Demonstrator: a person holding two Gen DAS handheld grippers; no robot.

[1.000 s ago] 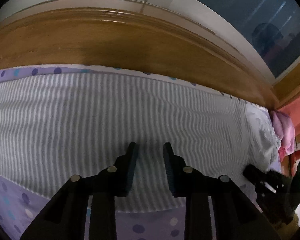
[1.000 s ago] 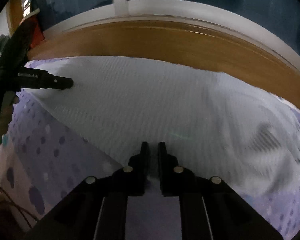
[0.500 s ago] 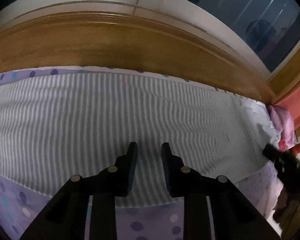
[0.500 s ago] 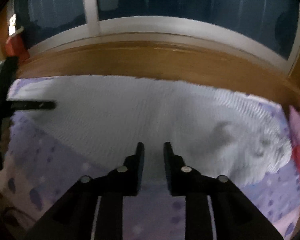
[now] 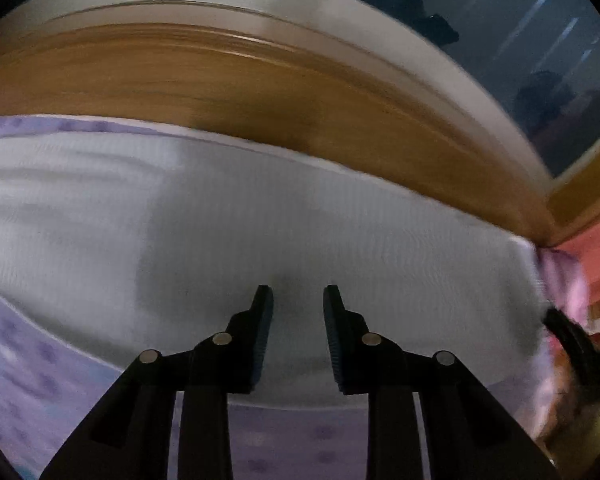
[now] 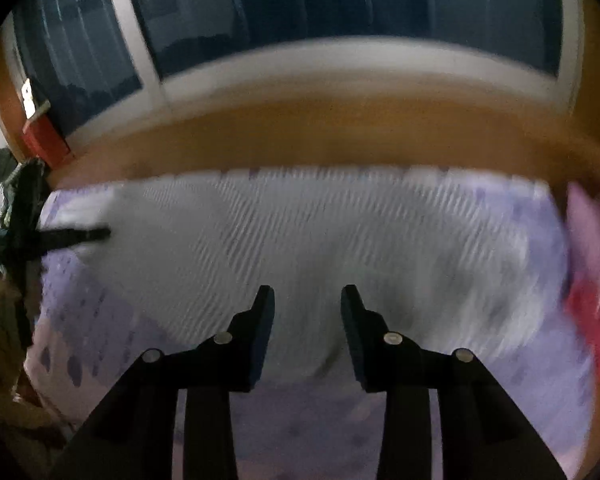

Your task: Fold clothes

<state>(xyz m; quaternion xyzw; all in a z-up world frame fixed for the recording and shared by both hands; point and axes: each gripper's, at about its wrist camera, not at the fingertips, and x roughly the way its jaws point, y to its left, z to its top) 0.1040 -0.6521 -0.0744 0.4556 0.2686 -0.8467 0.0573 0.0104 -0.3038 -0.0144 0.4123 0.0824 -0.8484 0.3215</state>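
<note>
A white garment with fine grey stripes (image 5: 260, 224) lies spread flat on a purple dotted bedsheet (image 5: 32, 368). My left gripper (image 5: 298, 320) hovers open above its near edge, nothing between the fingers. In the right wrist view the same garment (image 6: 300, 240) stretches across the sheet, rumpled at its right end. My right gripper (image 6: 307, 320) stands over the near hem with its jaws opening and nothing between them. The left gripper (image 6: 76, 235) shows at the garment's left end, and the right gripper (image 5: 572, 344) shows as a dark shape at the far right of the left wrist view.
A wooden headboard (image 5: 260, 92) runs behind the bed under a white window frame (image 6: 340, 64) and dark glass. Pink cloth (image 6: 592, 232) and red cloth (image 6: 588, 312) lie at the bed's right end. A red box (image 6: 44, 140) sits on the sill at left.
My right gripper went from shut to open, let go of the garment's hem, and lifted back to the right. The left gripper slid sideways along the garment, staying open. Both views are now blurred.
</note>
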